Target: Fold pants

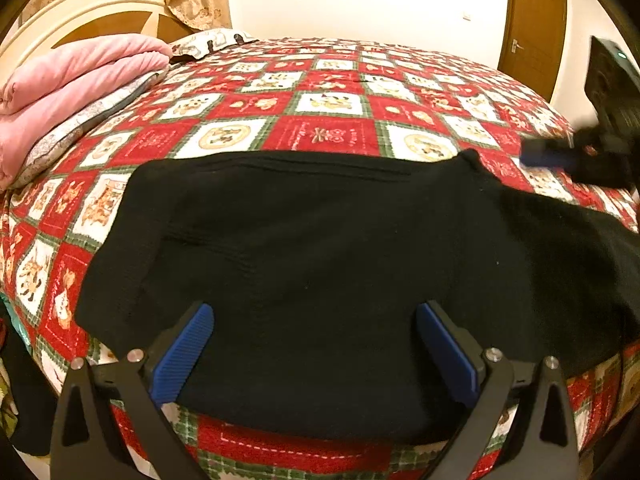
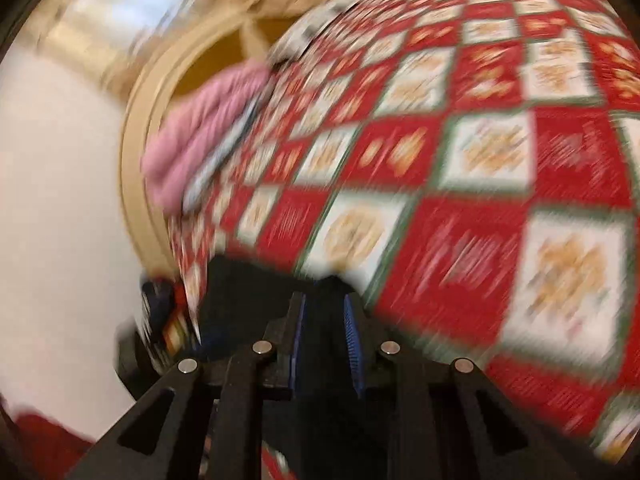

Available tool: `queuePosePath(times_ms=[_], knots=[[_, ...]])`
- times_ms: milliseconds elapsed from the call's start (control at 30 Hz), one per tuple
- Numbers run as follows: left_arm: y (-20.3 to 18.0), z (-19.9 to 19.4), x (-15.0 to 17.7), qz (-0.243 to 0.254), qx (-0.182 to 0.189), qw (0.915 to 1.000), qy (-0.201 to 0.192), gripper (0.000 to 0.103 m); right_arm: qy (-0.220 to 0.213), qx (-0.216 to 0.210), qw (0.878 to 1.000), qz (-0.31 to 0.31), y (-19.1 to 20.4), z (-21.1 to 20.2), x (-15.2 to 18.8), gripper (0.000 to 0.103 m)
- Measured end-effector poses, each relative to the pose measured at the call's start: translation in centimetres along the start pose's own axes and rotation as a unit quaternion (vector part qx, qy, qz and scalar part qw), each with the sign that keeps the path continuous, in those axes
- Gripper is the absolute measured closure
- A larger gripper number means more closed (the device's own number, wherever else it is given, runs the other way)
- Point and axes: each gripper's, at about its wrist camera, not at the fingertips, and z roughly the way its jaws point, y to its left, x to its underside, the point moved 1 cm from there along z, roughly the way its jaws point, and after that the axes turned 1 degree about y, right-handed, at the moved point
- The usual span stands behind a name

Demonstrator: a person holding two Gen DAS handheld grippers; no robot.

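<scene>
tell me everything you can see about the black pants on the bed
The black pants are a soft, knit-looking fabric, spread flat across the near edge of the red checked quilt, running left to right with faint seams showing. The left gripper hovers open over their near edge. The right gripper has black cloth between its nearly closed pads at the far right corner.

The black matt knit-cloth pants [image 1: 320, 248] look soft and slightly fuzzy on the red, white and green patchwork cotton-like bedspread [image 1: 328, 104]. The pink folded blanket [image 1: 76, 76] looks plush. The left tool [image 1: 316, 356] has ribbed blue plastic pads [image 1: 184, 354], matt black arms and shiny metal pins.
</scene>
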Motion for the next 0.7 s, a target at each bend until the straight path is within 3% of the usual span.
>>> queuePosePath(times_ms=[67,100,133,267,333,367,433,467,600,700], knots=[[0.0,0.0,-0.1,-0.001,-0.002,1.0,0.003,0.0,0.022,0.04,0.999,-0.015,0.5,1.9,1.0,0.084],[0.0,0.0,-0.1,-0.002,-0.003,1.0,0.004,0.0,0.023,0.063,0.998,-0.005,-0.1,2.9,1.1,0.09],[0.0,0.0,-0.1,-0.002,-0.004,1.0,0.006,0.0,0.009,0.064,0.998,0.009,-0.9,3.3,0.7,0.103],[-0.1,0.0,-0.5,-0.005,-0.008,0.9997,0.023,0.0,-0.023,0.086,0.995,0.038,-2.1,2.7,-0.8,0.103],[0.0,0.0,-0.4,-0.007,-0.006,0.9996,0.027,0.0,-0.054,0.187,0.981,0.004,-1.2,1.4,-1.0,0.098],[0.1,0.0,-0.3,-0.009,-0.004,0.9996,0.024,0.0,-0.069,0.191,0.979,-0.01,-0.4,0.6,-0.9,0.098],[-0.1,0.0,-0.1,-0.011,-0.007,0.9998,0.017,0.0,-0.07,0.105,0.992,-0.012,1.1,-0.2,-0.1,0.098],[-0.2,0.0,0.0,-0.011,-0.01,0.9998,0.014,0.0,-0.064,0.093,0.993,-0.019,1.9,0.1,0.3,0.098],[-0.6,-0.4,-0.3,-0.001,-0.02,0.9997,0.011,0.0,-0.026,0.166,0.982,-0.082,3.7,4.8,0.1,0.098],[0.0,-2.1,0.1,0.017,-0.017,0.9997,-0.01,0.0,-0.072,0.165,0.982,-0.05,1.3,4.4,0.7,0.103]])
